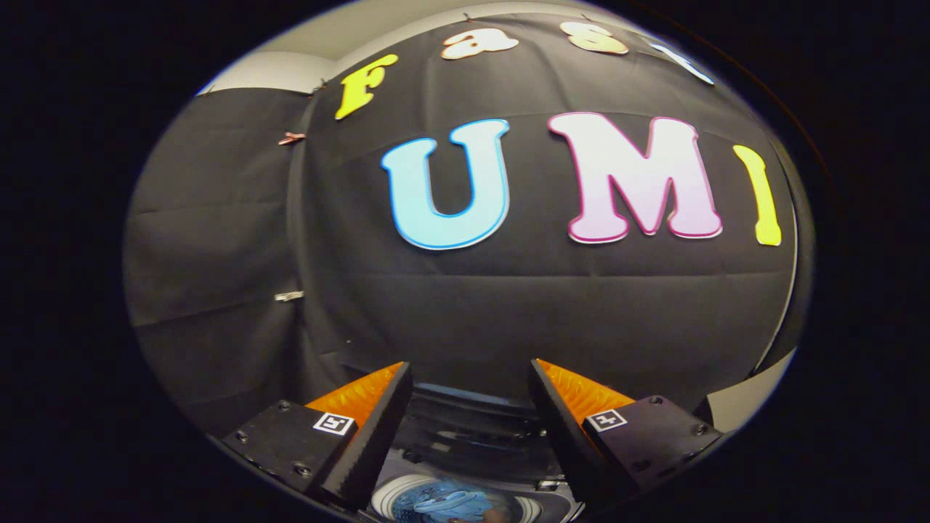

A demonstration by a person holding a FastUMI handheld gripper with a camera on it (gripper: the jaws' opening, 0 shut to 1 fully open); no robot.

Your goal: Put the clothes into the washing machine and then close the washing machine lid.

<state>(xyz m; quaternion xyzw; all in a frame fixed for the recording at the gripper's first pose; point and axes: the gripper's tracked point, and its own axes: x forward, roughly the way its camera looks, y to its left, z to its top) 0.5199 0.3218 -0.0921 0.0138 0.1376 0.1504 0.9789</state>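
A black cloth wall (465, 305) hangs straight ahead, taking up most of what lies beyond the fingers. It falls in broad flat panels, with a faint horizontal crease running across it about halfway down. A second black cloth panel (211, 254) sits off to the left, meeting the main one at a vertical seam. Along that seam, a small clip (292, 138) pinches the fabric up high, and another clip (289, 296) grips it lower down. Above the cloth, a strip of pale wall (378, 29) shows through. Down at the lower right, past the cloth's edge, a pale surface (748, 396) peeks out.
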